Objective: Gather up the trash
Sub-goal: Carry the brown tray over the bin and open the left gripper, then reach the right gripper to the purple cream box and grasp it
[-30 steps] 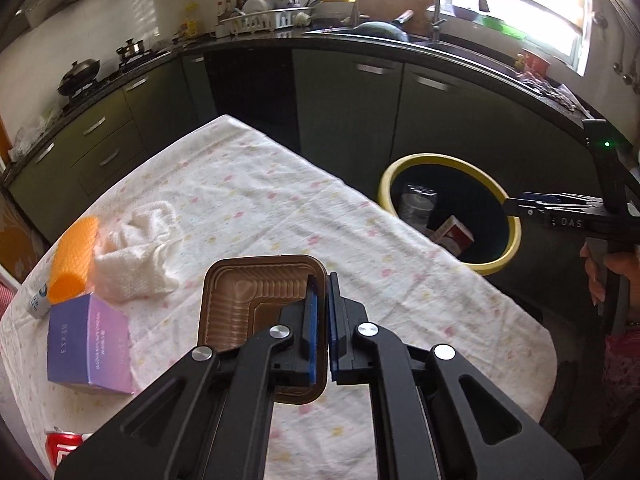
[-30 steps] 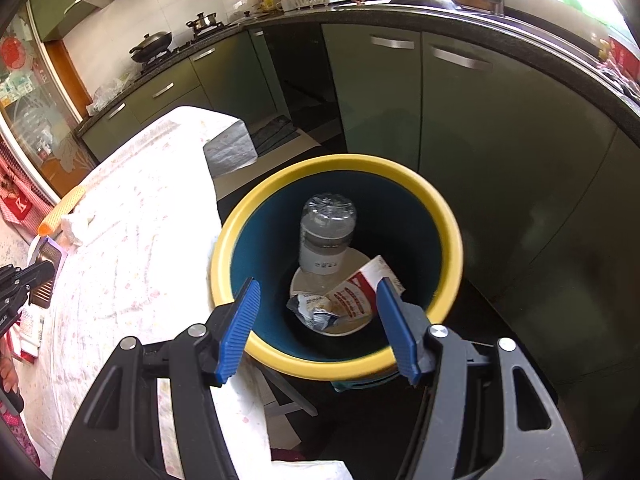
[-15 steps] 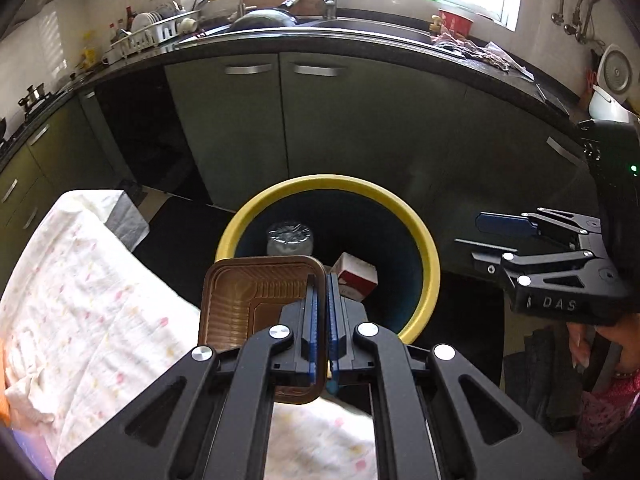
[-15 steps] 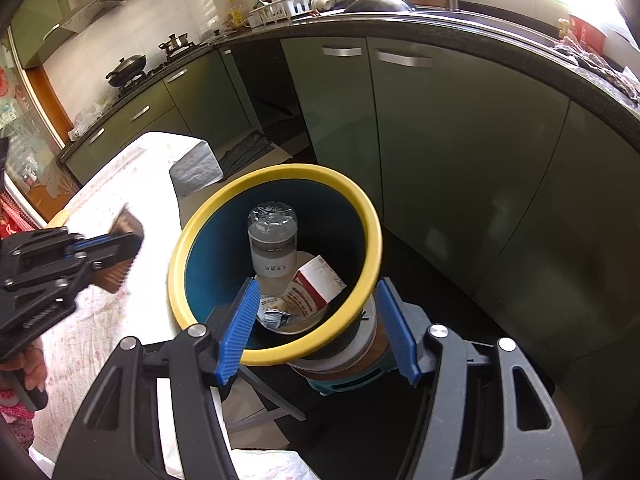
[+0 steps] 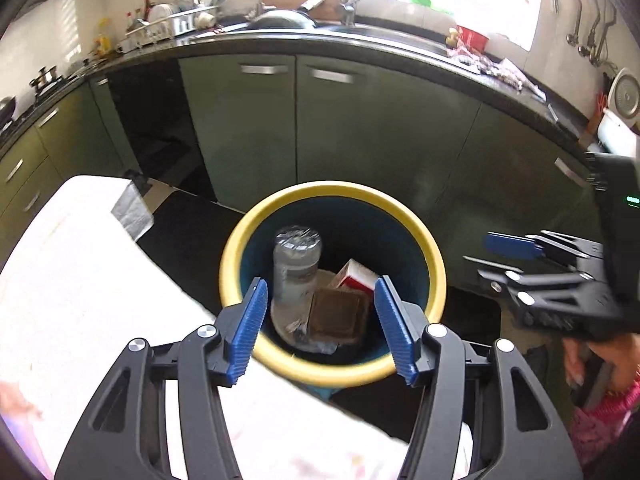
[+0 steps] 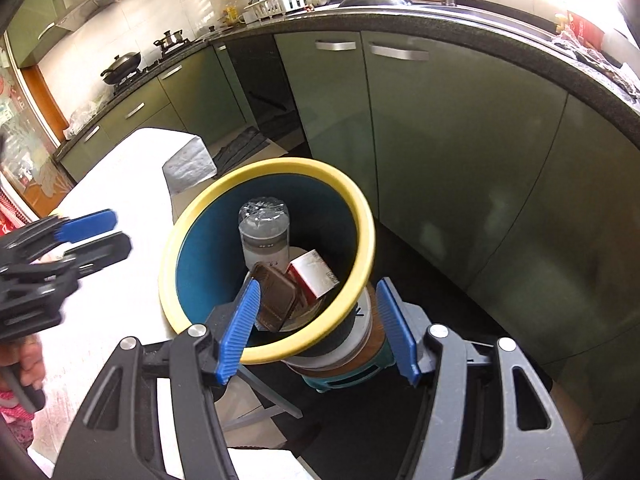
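A yellow-rimmed blue bin (image 5: 332,190) (image 6: 264,168) stands beside the table. Inside it lie a brown plastic tray (image 5: 338,314) (image 6: 276,302), a clear bottle (image 5: 294,268) (image 6: 264,232) and a red-and-white carton (image 5: 356,276) (image 6: 314,276). My left gripper (image 5: 320,320) hangs over the bin's near rim, its jaws opening, with nothing between the blue pads; the tray lies below them in the bin. It shows from the side as the left gripper (image 6: 90,230) in the right wrist view. My right gripper (image 6: 318,324) stands open and empty over the bin's near edge, also seen as the right gripper (image 5: 500,252).
The table with a white cloth (image 5: 80,280) (image 6: 120,200) borders the bin on the left. Green cabinets (image 5: 340,140) under a dark counter curve behind it, and the floor is dark. A hand (image 5: 588,364) holds the right gripper's handle. The bin stands on a stool (image 6: 348,372).
My left gripper carried the brown tray from the table to above the bin, then opened; the tray now lies in the bin. The right gripper stayed open near the bin.
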{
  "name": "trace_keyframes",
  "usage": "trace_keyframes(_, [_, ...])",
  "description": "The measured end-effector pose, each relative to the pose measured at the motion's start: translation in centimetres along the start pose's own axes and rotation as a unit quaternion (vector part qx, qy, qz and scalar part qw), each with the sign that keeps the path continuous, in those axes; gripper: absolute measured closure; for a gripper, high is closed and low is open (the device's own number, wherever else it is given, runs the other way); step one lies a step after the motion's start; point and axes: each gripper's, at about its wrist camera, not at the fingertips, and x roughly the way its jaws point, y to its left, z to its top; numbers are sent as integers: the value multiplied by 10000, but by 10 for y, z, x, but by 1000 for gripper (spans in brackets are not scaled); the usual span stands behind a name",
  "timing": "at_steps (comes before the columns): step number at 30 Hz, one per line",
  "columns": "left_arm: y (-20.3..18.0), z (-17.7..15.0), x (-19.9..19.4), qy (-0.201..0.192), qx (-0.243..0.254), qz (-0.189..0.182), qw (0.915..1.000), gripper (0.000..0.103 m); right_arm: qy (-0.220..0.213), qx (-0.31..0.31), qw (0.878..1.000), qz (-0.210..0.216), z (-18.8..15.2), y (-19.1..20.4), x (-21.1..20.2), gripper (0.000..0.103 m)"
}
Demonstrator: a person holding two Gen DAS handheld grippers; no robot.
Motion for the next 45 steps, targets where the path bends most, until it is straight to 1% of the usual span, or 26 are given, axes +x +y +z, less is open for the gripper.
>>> trace_keyframes(2, [9,-13,-22,-108,-85,51,9999,42,22,-53,10000,31,0,5,2,45])
trace_keyframes(4, [19,-29,-47,-246,-160,154,9995,41,47,-133,9999,64,1,12,4,45])
trace_keyframes(6, [30,-48,-72,-372,-264,278,9986,36,71,-217,9997,89,0,21,5,45])
trace_keyframes(8, [40,-66,-93,-489,-398,414,9972,34,96,-323,9994,122,0,33,6,45])
trace_keyframes(10, [52,-84,-113,-575,-557,537,9953,32,123,-455,9988,165,0,47,8,45])
trace_keyframes(12, [65,-104,-133,-673,-783,672,9924,24,171,-614,9977,239,0,62,11,45])
trace_keyframes(14, [78,-125,-151,-756,-995,811,9888,22,224,-799,9959,352,-1,81,14,45])
trace_keyframes(19, [113,-176,-190,-802,-1492,1238,9778,20,374,-1394,9870,707,0,142,23,45])
trace_keyframes(23, [135,-212,-215,-797,-1793,1459,9696,20,438,-1966,9728,1146,0,197,25,45])
trace_keyframes(25, [142,-225,-227,-815,-1846,1604,9662,20,479,-2305,9614,1423,0,227,26,45])
trace_keyframes(28, [147,-239,-243,-904,-1915,1736,9618,19,537,-2926,9362,1872,-2,280,26,45])
trace_keyframes(31, [154,-251,-260,-992,-1974,1894,9567,17,590,-3497,9051,2344,-9,331,23,41])
trace_keyframes(33, [159,-256,-270,-1033,-2043,1978,9531,16,612,-3930,8789,2634,-15,363,21,31])
trace_keyframes(34, [162,-260,-275,-1047,-2094,2015,9511,16,575,-4132,8651,2786,-17,378,21,30])
trace_keyframes(36, [169,-265,-283,-1068,-2191,2067,9475,15,551,-4472,8442,2904,-20,406,22,27])
trace_keyframes(41, [179,-282,-301,-1126,-2390,2219,9386,12,758,-5203,7925,3090,-25,459,35,20])
trace_keyframes(45, [182,-293,-310,-1181,-2488,2252,9346,12,932,-5670,7609,3016,-27,488,50,18])
